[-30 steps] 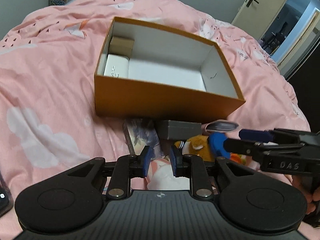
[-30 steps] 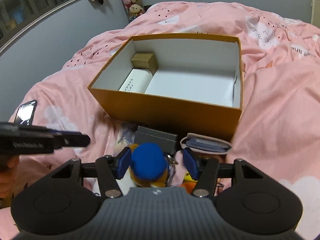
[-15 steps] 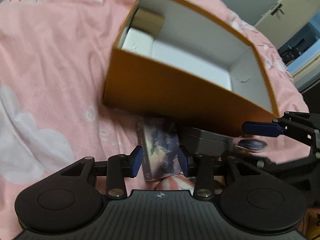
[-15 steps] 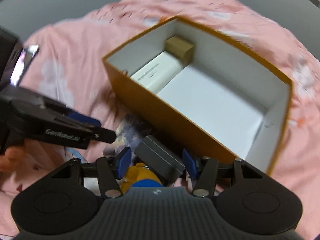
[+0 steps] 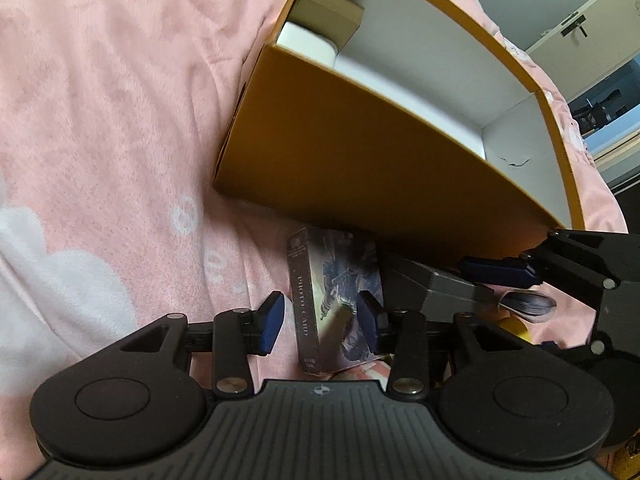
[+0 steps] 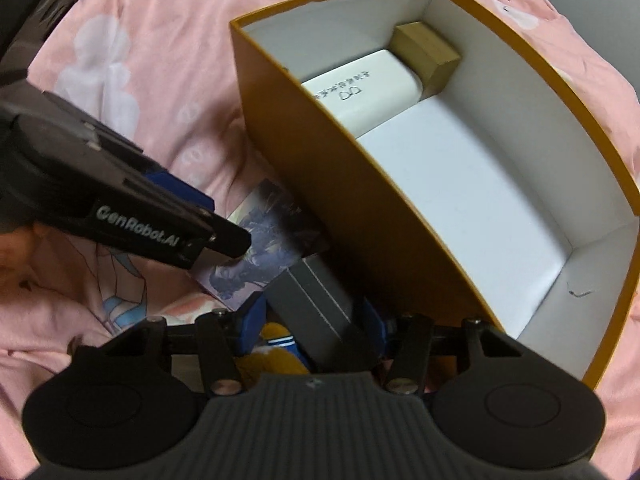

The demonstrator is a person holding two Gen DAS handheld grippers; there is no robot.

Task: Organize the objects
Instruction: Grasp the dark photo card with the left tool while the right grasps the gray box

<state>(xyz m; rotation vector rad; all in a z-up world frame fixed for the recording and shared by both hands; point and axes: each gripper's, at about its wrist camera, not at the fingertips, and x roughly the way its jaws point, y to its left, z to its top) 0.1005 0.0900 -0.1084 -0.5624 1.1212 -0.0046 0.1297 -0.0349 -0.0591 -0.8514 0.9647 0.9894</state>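
two hand-held grippers lowered to items beside an orange cardboard box on a pink fleece bed

a flat photo card box (image 5: 332,296) is straddled by the left hand-held gripper (image 5: 320,316), its jaws opening and apart, no longer nearly together as a second ago. a matte grey rectangular case (image 6: 316,304) lies between the closing jaws of the right hand-held gripper (image 6: 314,320), where a blue-capped plush was framed earlier; contact cannot be told. in the white-lined orange box (image 6: 360,184) a white carton (image 6: 360,92) and a small brown box (image 6: 426,54) are kept.
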